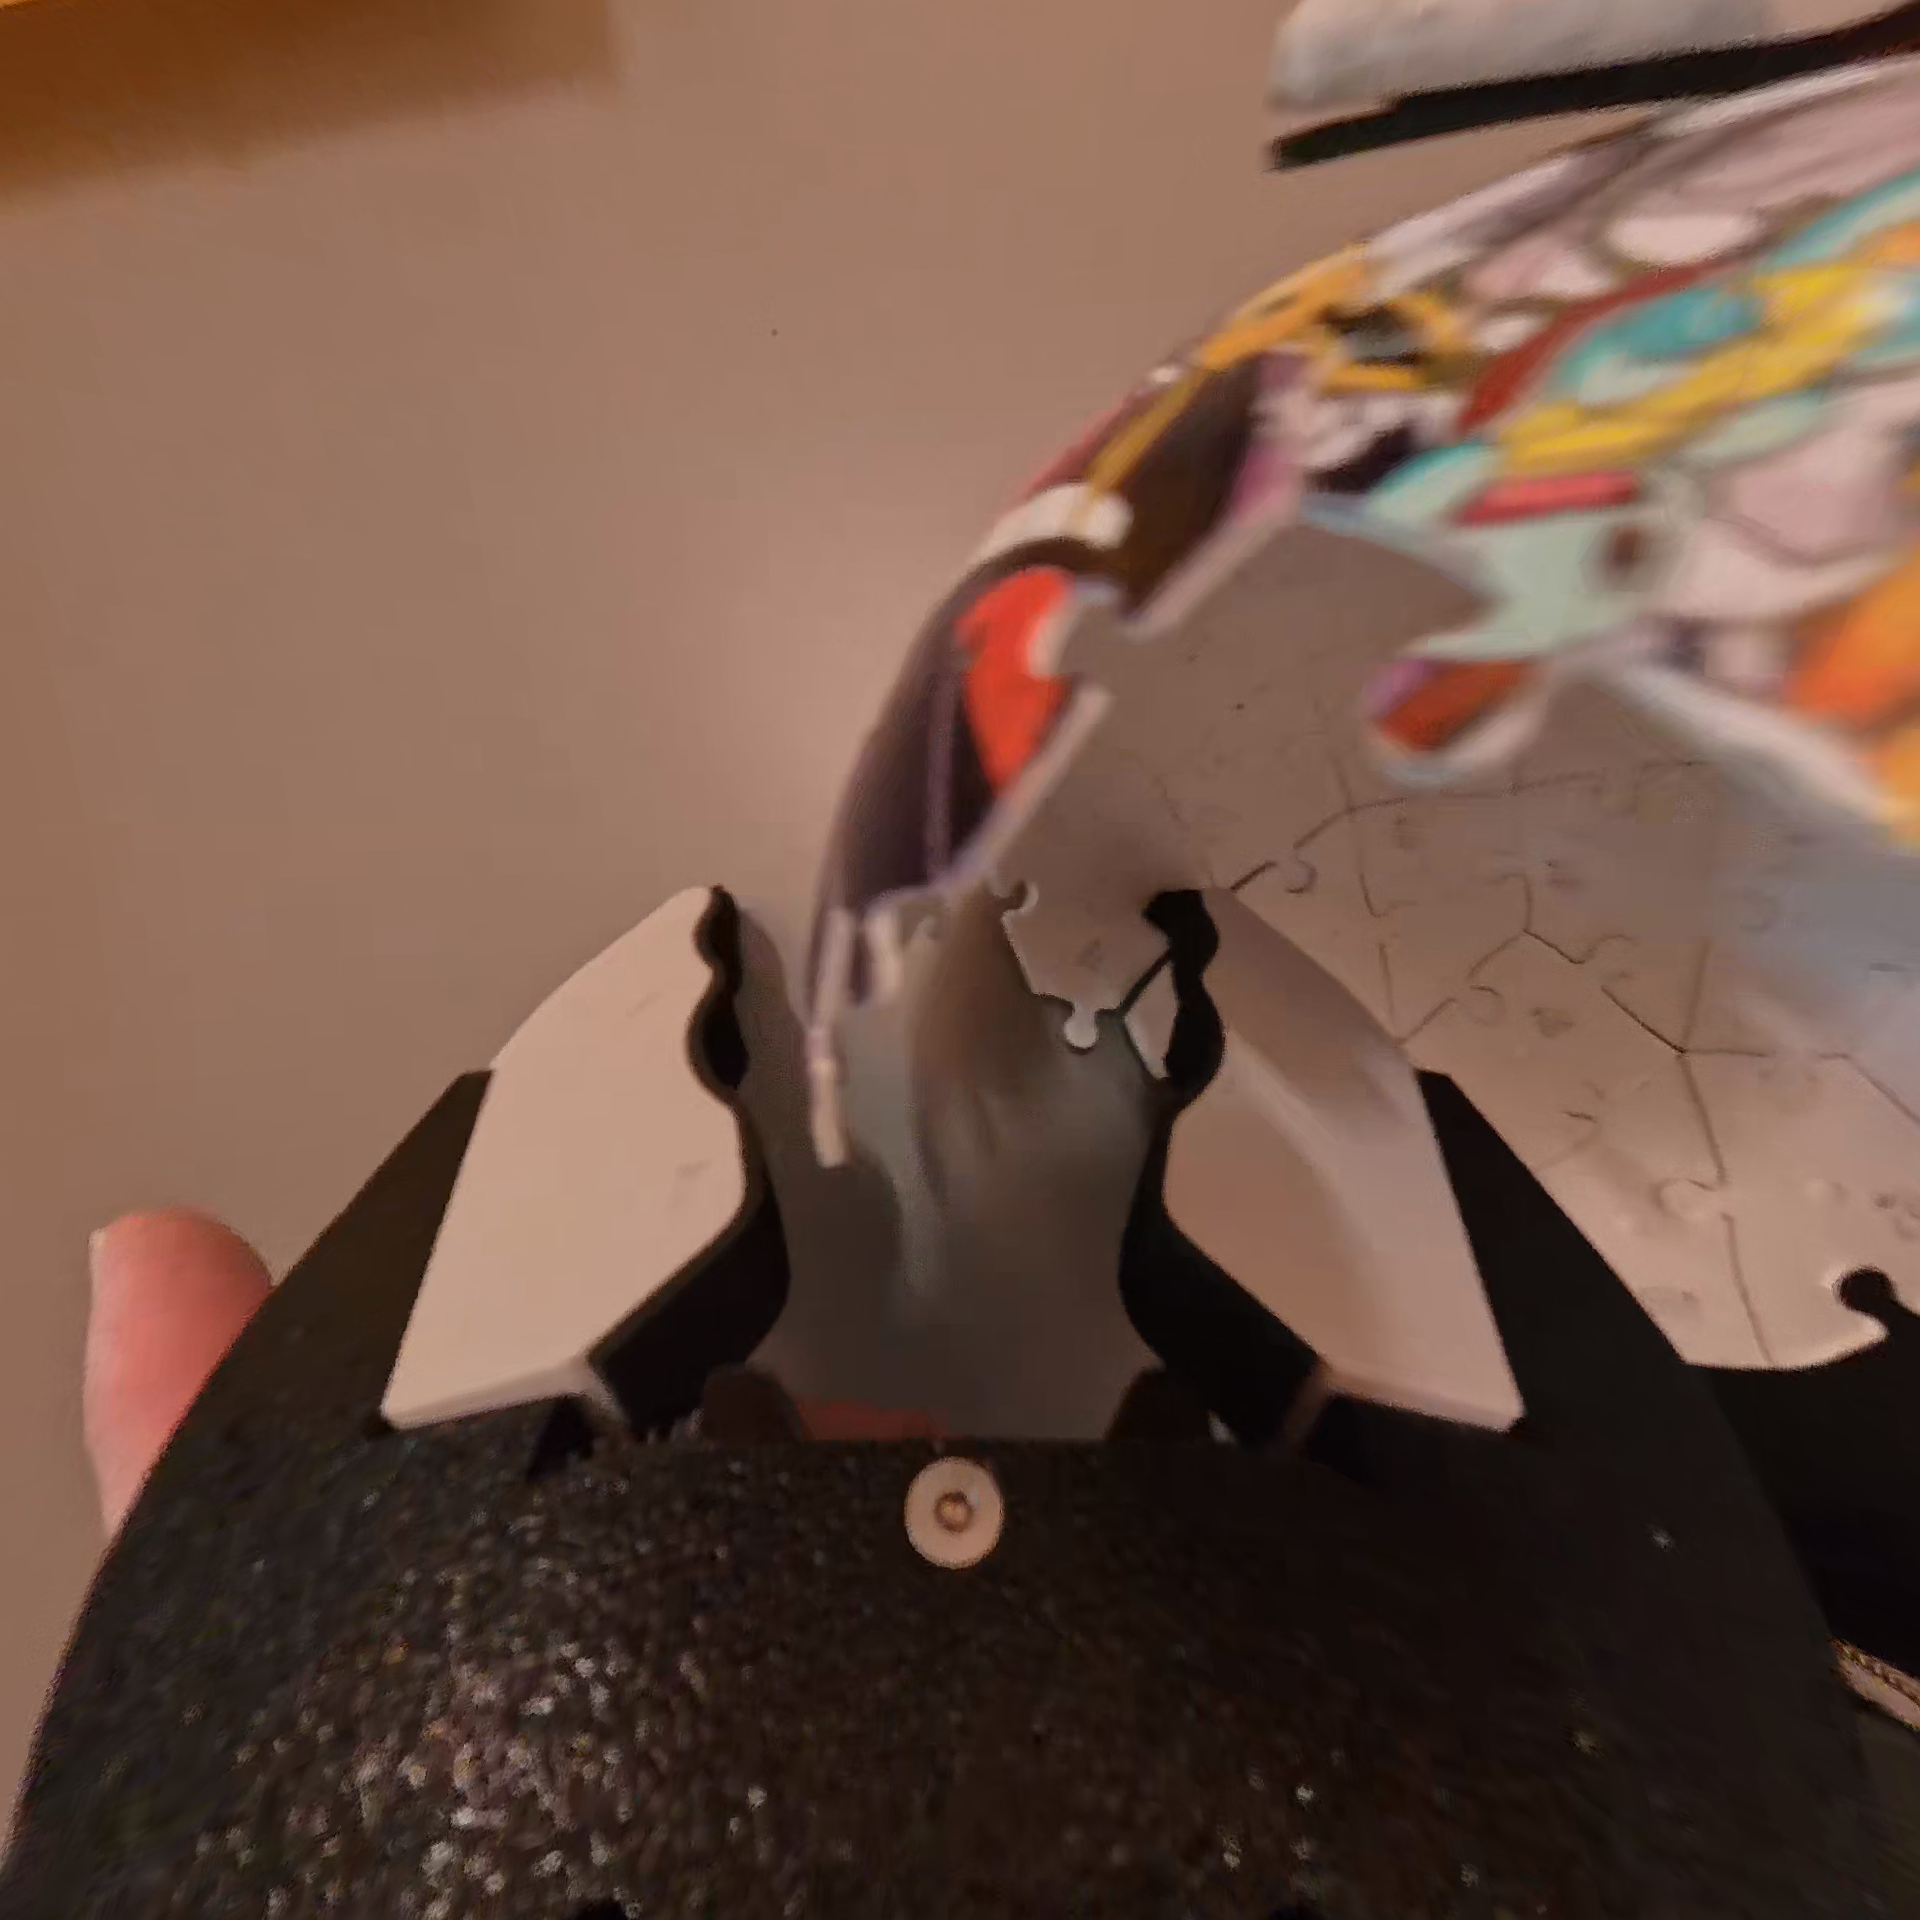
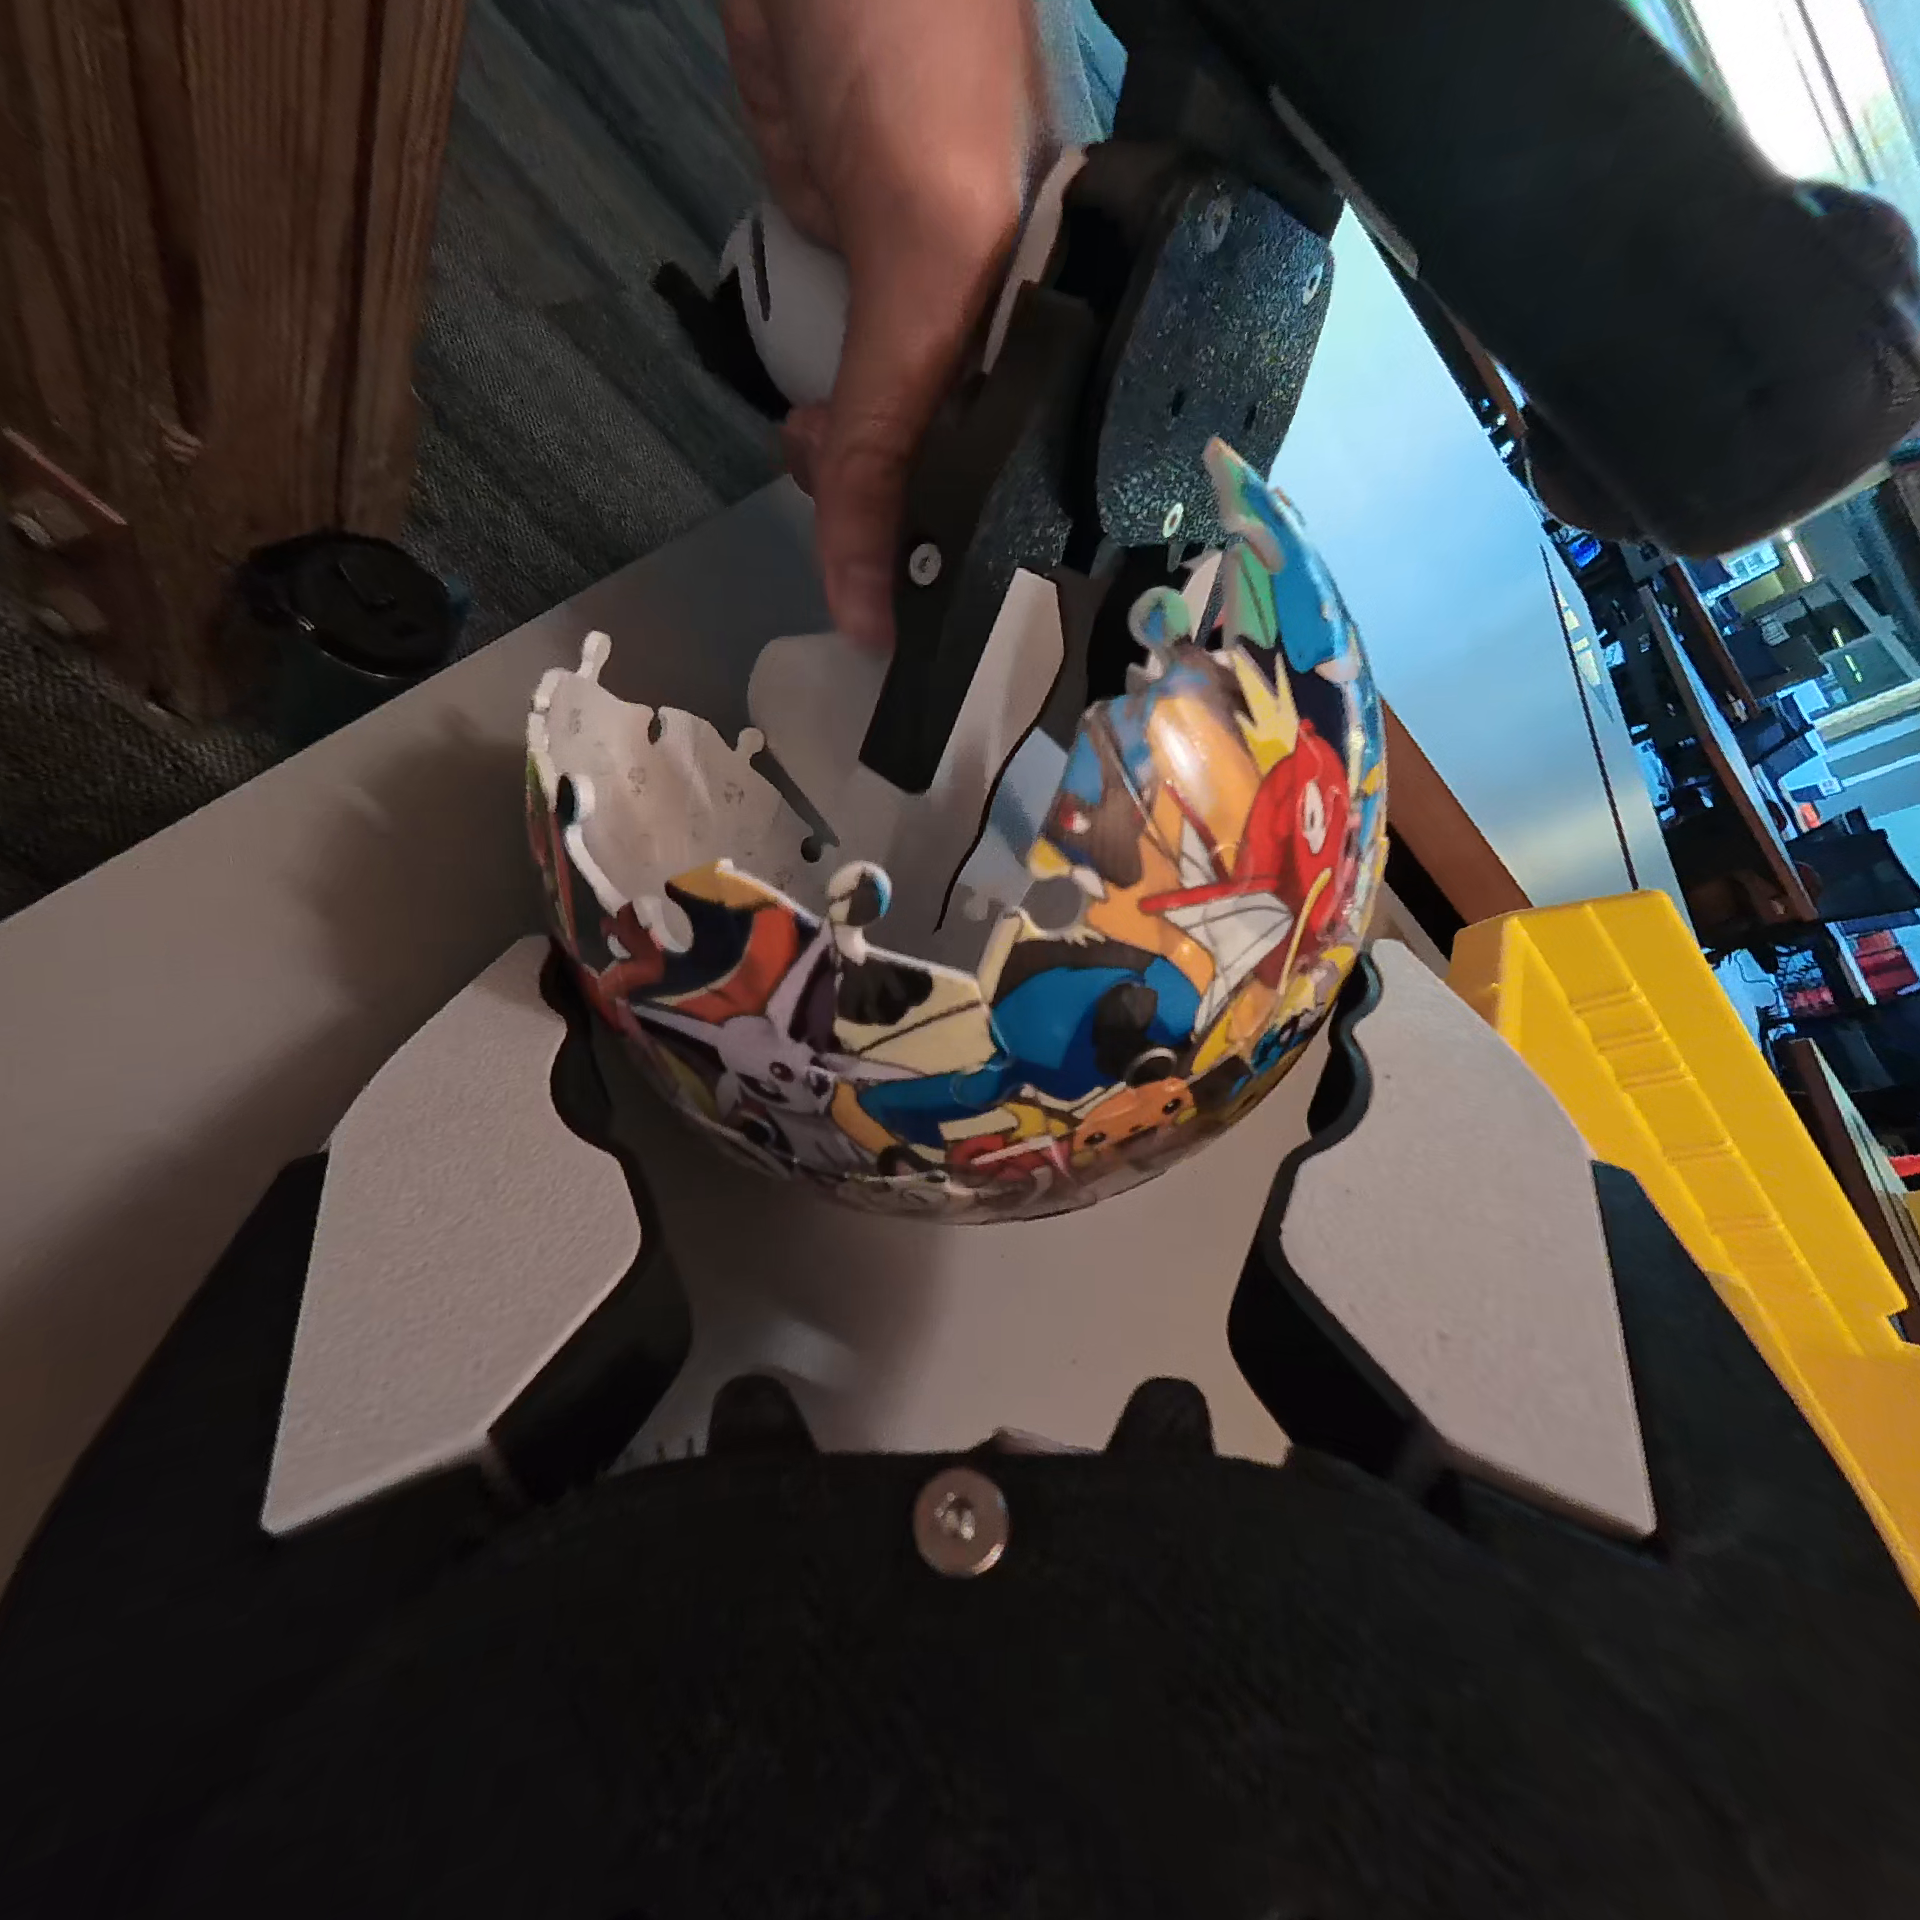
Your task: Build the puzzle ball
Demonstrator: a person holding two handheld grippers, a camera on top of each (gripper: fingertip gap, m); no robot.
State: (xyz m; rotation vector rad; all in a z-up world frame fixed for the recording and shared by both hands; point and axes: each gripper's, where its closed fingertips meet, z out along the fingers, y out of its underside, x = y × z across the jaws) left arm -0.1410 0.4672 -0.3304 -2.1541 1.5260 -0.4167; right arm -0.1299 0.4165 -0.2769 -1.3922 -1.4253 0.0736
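The half-built puzzle ball [image 2: 1039, 1039] is an open shell with colourful cartoon prints outside and white inside. My right gripper [image 2: 956, 997] is shut on it, with a finger on each side, and holds it just above the white table [image 2: 208, 987]. My left gripper [image 2: 935, 831], held by a hand [image 2: 883, 260], reaches down into the shell's opening. In the left wrist view the left gripper [image 1: 951, 935] has its jaws partly apart around the shell's jagged rim [image 1: 1081, 966]. The blur hides whether the pads press on a piece. The ball [image 1: 1558, 987] fills that view's right side.
A yellow plastic bin [image 2: 1662, 1091] stands at the table's right edge. A wooden piece of furniture [image 2: 208, 260] and a dark round container [image 2: 343, 603] are on the carpet beyond the table's far edge. A thumb [image 1: 156, 1299] shows beside the left gripper.
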